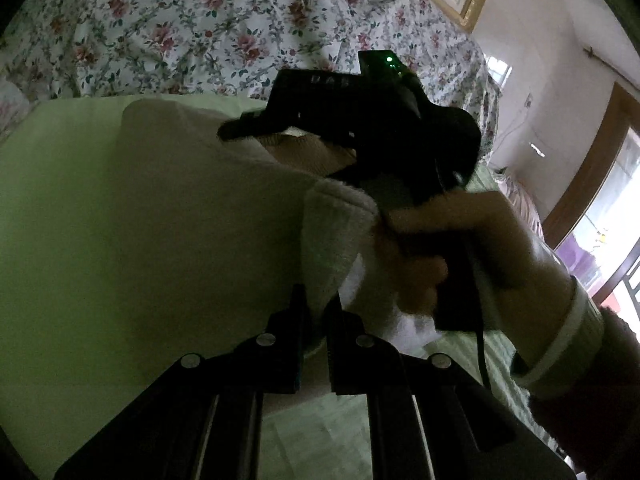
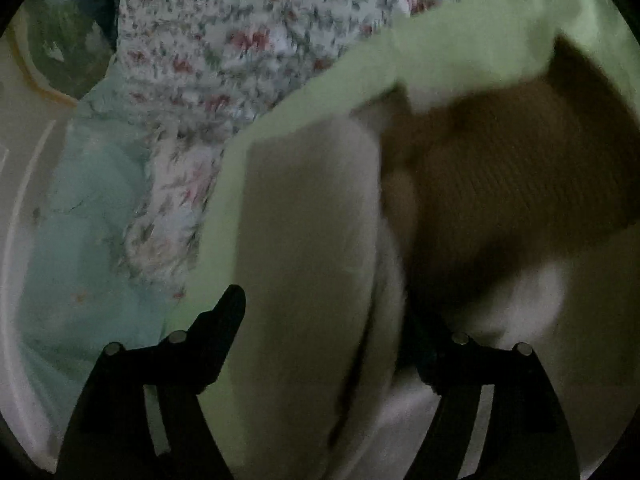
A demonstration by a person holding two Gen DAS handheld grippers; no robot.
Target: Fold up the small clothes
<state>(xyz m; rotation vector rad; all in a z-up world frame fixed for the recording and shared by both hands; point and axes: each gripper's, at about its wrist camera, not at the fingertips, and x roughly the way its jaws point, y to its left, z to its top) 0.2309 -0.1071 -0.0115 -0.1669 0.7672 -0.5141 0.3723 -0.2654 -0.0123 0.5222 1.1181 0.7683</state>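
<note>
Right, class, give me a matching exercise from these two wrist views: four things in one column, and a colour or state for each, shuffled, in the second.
Things
1. left gripper
2. right gripper
3. bedsheet
4. mat

Colour or state
A. plain light green
B. fingers wide apart
C. white with red flowers
D. fingers close together, pinching the cream garment

Pairs: 1-D, 2-B, 3-C, 4-A
</note>
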